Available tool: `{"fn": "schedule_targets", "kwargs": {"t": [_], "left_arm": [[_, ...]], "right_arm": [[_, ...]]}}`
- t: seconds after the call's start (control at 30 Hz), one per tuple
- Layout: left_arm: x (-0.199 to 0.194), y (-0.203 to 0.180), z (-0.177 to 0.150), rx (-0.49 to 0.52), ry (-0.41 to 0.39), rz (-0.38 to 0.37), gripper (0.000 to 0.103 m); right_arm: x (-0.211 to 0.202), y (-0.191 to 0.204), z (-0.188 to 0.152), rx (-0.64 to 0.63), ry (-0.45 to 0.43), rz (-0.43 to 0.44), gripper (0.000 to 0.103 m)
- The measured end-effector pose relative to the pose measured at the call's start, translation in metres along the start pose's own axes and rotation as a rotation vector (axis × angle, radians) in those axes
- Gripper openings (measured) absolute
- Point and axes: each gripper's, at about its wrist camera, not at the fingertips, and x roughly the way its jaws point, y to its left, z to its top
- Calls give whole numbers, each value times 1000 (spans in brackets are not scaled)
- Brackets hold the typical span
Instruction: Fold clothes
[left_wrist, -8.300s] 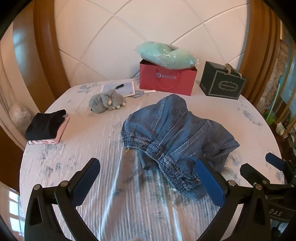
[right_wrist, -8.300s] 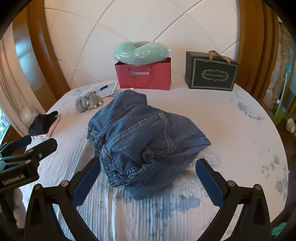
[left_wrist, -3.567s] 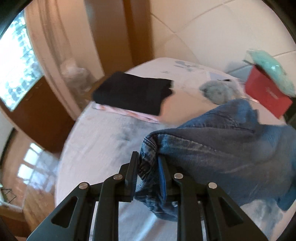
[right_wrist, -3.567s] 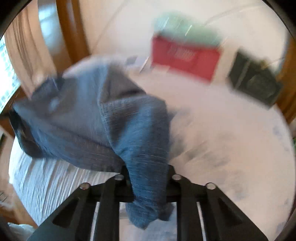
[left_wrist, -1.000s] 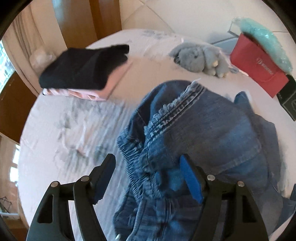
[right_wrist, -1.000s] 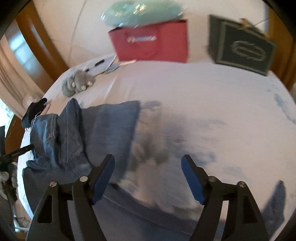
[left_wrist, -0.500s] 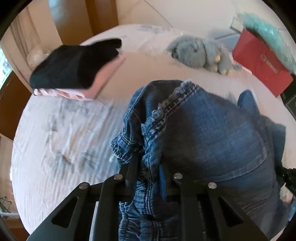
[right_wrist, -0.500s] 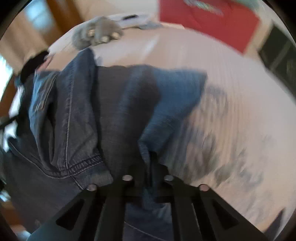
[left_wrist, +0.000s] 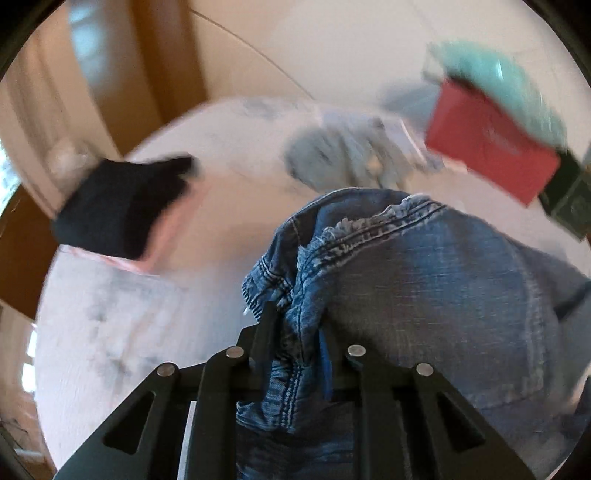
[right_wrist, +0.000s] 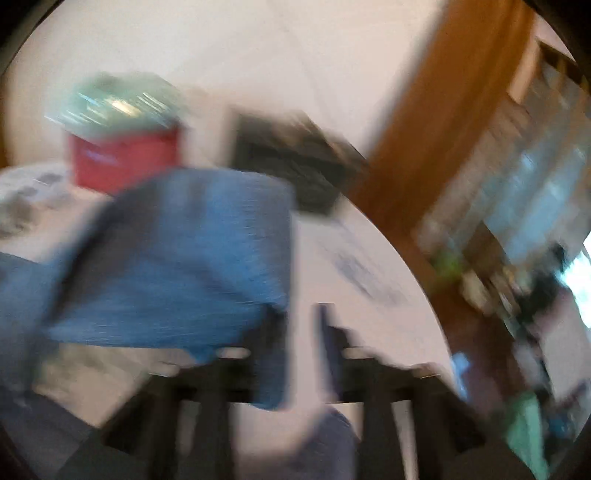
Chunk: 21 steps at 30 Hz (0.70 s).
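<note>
Clearly, the left tool (left_wrist: 295, 332) was clamped on the denim garment (left_wrist: 424, 295): its two dark fingers (left_wrist: 266, 332) stood nearly together with a bunched, stitched hem of the cloth squeezed between them. From that grip the denim rose in a hump ahead of the tool and spread away to the right, with a frayed seam running across its top; from this view it could not be told how much of it rested on the bed (left_wrist: 129, 325). The bed wore a pale sheet with faint blue flower prints.

Beyond the garment, all blurred, lay a folded black cloth (left_wrist: 122, 206) on top of a pink one (left_wrist: 184, 221) at the left, a grey plush toy (left_wrist: 343, 158) farther back, and a red paper bag (left_wrist: 487, 147) at the right with a mint-green cushion (left_wrist: 498, 85) on top of it. A dark green box (left_wrist: 569, 206) showed just beside the bag.

The right wrist view was heavily smeared. A blue fold of the denim garment (right_wrist: 184, 258) hung across the left and centre, and a strip of it dropped down at the left finger (right_wrist: 269, 350) of the right tool (right_wrist: 299, 350). The fingers looked narrowly apart, with pale sheet showing between them, but through the blur I cannot tell whether they pinched the cloth. Behind stood the red paper bag (right_wrist: 122, 158), the mint-green cushion (right_wrist: 118, 103) and the dark green box (right_wrist: 295, 166).
</note>
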Motion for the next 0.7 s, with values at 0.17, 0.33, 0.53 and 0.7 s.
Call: {"fn": "schedule_targets", "kwargs": {"t": [0.17, 0.33, 0.53, 0.7], "left_arm": [[5, -15, -12, 33, 49, -17, 28], [-8, -11, -9, 81, 15, 33, 40], [15, -11, -3, 105, 65, 41, 49], [40, -17, -10, 108, 124, 32, 50]], "right_arm": [[6, -90, -29, 178, 64, -36, 57], [23, -126, -39, 245, 100, 16, 65], [62, -122, -5, 246, 136, 71, 93], [110, -121, 19, 231, 192, 74, 96]]}}
